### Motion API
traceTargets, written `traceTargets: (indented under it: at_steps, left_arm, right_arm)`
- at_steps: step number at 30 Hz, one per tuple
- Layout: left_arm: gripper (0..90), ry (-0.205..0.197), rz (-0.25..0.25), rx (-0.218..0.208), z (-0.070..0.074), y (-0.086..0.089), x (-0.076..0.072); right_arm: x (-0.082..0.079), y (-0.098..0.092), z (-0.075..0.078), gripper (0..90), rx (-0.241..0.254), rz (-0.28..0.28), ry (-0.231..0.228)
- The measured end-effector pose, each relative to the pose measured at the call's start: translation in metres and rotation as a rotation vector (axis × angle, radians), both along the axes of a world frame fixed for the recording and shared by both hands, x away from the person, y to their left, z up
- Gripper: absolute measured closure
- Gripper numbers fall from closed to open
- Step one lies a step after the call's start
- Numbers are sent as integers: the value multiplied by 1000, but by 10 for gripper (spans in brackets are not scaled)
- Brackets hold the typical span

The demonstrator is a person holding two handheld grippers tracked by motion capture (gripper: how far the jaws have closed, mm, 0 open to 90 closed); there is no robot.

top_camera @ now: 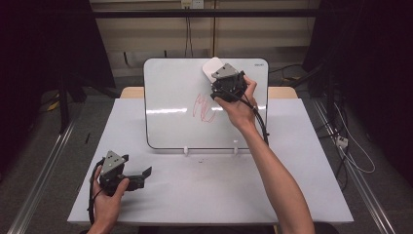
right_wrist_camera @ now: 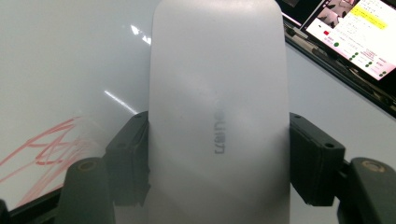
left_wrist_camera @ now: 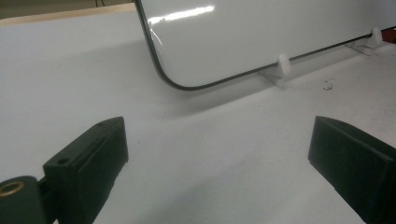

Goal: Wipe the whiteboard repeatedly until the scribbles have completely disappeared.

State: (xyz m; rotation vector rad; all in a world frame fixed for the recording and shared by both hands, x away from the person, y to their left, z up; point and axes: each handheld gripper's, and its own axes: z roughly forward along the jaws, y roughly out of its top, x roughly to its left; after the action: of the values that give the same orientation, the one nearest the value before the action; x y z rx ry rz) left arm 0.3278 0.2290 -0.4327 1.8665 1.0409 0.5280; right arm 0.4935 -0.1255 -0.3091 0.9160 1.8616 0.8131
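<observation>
The room is dark at the sides, with a pale surface (top_camera: 209, 190) in front of me and a whiteboard (top_camera: 170, 97) propped up on small clips at its far side. My right gripper (top_camera: 217, 74) is up at the board's top right corner, its jaws closed on the long sides of a white eraser (right_wrist_camera: 217, 107), which juts out past the fingertips toward the board. The red scribble (top_camera: 204, 108) lies below and to the left of that gripper, so the eraser is not on it.

What worries me: the eraser is smooth and held only by its edges, so if I press hard or at an angle it could twist or slide out of the jaws. The board merely leans on its clips, so a firm push could tip it back or skid it. I could also wipe beside the marks and leave some red.

My left gripper (top_camera: 127, 174) rests low on the surface near me, jaws wide apart and holding nothing.
</observation>
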Motion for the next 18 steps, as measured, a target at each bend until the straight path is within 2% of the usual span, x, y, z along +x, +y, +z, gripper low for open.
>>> traceTargets:
  at_steps: [3, 6, 18]
  left_arm:
    - [48, 0, -2, 4, 0, 0, 0]
    - [48, -2, 0, 5, 1, 0, 0]
    - [48, 0, 4, 12, 0, -1, 1]
  right_arm:
    - [-2, 2, -2, 319, -9, -6, -13]
    - [-4, 2, -5, 319, -5, -4, -7]
    - [-24, 11, -31, 319, -32, 36, 6]
